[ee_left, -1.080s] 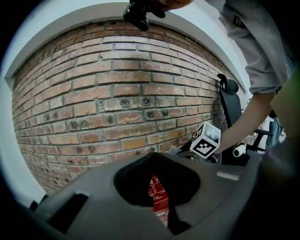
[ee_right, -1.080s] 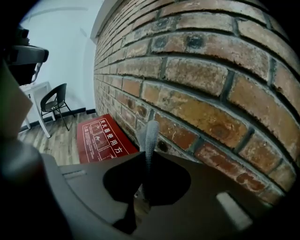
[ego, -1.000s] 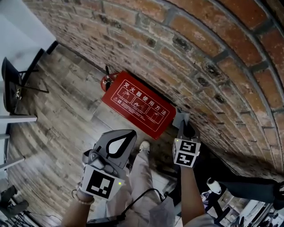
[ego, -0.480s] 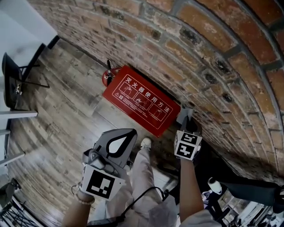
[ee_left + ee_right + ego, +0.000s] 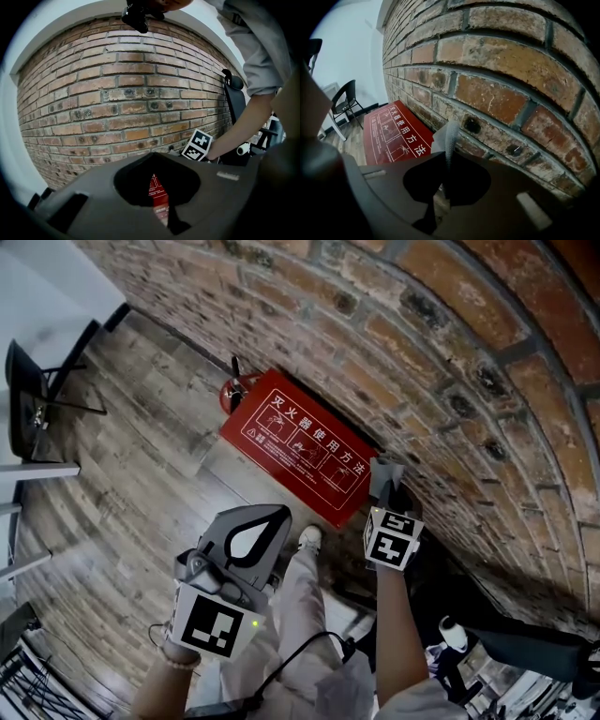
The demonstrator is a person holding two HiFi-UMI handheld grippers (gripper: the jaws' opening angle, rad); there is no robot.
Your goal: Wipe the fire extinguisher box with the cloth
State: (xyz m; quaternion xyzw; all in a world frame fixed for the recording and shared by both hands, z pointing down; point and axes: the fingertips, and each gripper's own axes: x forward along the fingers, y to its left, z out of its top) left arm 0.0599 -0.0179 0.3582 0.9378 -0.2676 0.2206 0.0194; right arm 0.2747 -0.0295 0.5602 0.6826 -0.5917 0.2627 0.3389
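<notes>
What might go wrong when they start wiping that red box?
1. The grey cloth is only pinched in the shut right tongs; dragging it across the fire extinguisher box might pull it loose.
2. The box sits tight against the rough brick wall, so cloth or tongs could snag there.

Head cam sits up top looking steeply down: fire extinguisher box just off centre toward 12 o'clock, brick wall sweeping from 12 to 4. The left gripper cam faces that wall square-on from a bit back, box peeking in at 6. The right gripper cam hugs the bricks, looking along them, box at 9. All three share box and wall.
</notes>
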